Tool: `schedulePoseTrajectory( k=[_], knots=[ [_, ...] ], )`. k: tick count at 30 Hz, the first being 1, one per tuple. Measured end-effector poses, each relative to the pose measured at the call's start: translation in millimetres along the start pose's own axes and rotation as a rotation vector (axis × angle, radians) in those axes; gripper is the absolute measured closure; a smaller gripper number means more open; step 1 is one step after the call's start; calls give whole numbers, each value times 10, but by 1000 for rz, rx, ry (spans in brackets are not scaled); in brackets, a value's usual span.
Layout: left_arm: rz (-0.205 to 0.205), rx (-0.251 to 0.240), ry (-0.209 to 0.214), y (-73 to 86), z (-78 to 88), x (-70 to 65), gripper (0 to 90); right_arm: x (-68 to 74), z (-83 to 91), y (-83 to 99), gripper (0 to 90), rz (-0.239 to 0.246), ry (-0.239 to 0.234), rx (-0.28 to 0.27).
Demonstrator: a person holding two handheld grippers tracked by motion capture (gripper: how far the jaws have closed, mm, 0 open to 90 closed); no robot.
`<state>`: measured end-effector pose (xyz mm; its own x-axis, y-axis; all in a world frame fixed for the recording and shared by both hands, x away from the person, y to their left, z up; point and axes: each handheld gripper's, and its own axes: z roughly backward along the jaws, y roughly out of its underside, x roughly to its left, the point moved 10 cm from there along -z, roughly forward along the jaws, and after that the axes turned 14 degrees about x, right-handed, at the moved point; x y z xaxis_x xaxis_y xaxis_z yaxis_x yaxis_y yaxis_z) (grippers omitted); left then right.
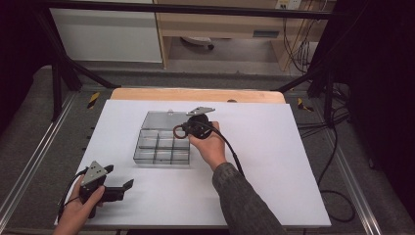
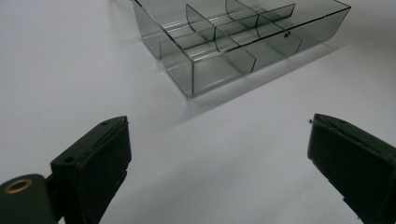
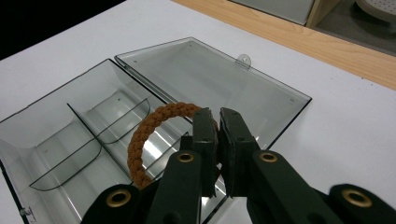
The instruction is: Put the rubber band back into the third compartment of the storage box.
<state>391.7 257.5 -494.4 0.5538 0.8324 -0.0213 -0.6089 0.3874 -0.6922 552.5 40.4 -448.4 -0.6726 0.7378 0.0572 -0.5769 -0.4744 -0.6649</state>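
The brown braided ring [image 3: 154, 126] is hanging in the right gripper [image 3: 217, 123], whose 2 jaws are clamped together on its upper arc. It is hovering above the clear box [image 3: 51, 126], over the compartments on the side nearest the open lid [image 3: 210, 70], which is lying flat on the white sheet [image 1: 274, 147]. In the high view the ring [image 1: 179, 131] is sitting at the box's right edge, beside the right hand [image 1: 208, 147]. The left gripper [image 1: 117, 181] is resting near the sheet's front left corner, well apart from the box [image 1: 161, 144], its jaws standing wide apart with nothing between them. A wooden table edge [image 1: 195, 94] is showing beyond the sheet.
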Motion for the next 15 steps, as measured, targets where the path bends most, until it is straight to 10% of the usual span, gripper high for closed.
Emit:
schedulePoseTrajectory(
  k=[15],
  knots=[
    [-13, -2, 3, -9, 4, -35, 61, 50, -103, 49, 856, 37, 36, 39]
  ],
)
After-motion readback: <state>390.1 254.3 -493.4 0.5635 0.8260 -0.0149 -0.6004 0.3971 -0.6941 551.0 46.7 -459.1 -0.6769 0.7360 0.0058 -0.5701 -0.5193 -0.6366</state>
